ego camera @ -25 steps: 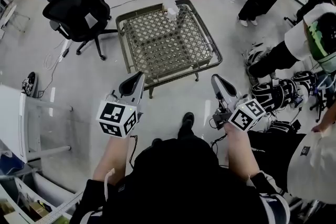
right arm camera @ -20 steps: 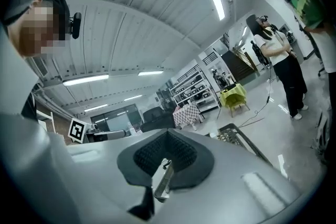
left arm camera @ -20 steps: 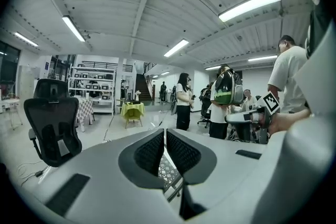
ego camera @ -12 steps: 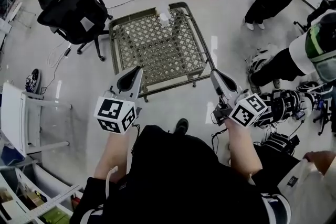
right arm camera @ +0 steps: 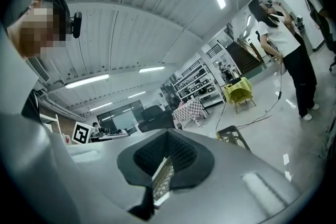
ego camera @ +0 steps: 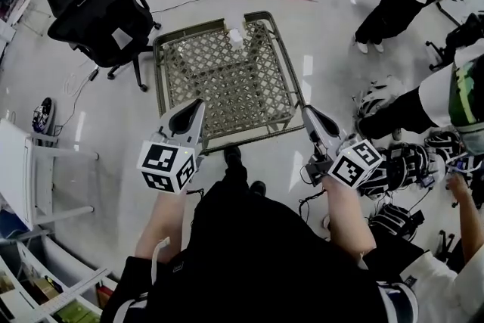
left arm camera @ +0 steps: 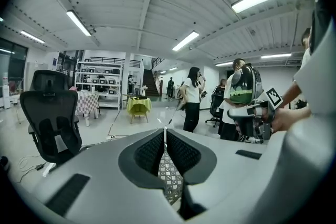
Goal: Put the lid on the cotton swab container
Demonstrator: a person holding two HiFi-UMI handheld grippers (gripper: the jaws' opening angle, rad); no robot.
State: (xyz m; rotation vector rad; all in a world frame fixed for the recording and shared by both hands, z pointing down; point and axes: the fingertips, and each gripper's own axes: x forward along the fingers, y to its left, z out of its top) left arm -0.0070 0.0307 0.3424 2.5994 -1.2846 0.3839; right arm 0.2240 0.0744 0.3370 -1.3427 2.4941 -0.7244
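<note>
Grey floor (ego camera: 113,136) surrounds the lattice table (ego camera: 227,83) ahead of us; what may be the cotton swab container (ego camera: 236,37) sits at its far edge, beyond our left gripper (ego camera: 197,108) and right gripper (ego camera: 310,113), both closed empty since nothing is reachable.

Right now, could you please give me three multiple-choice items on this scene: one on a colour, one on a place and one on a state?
1. What colour is the office chair?
A red
B white
C black

2. Where does the small white container stand?
A on the office chair
B at the far edge of the lattice table
C on the floor

3. How do the jaws of the left gripper stand?
A shut, with nothing between them
B wide open
C shut on a lid

Key:
1 C: its seat and back are black.
2 B: the head view shows it at the table's far rim.
3 A: the pads meet in the left gripper view.
</note>
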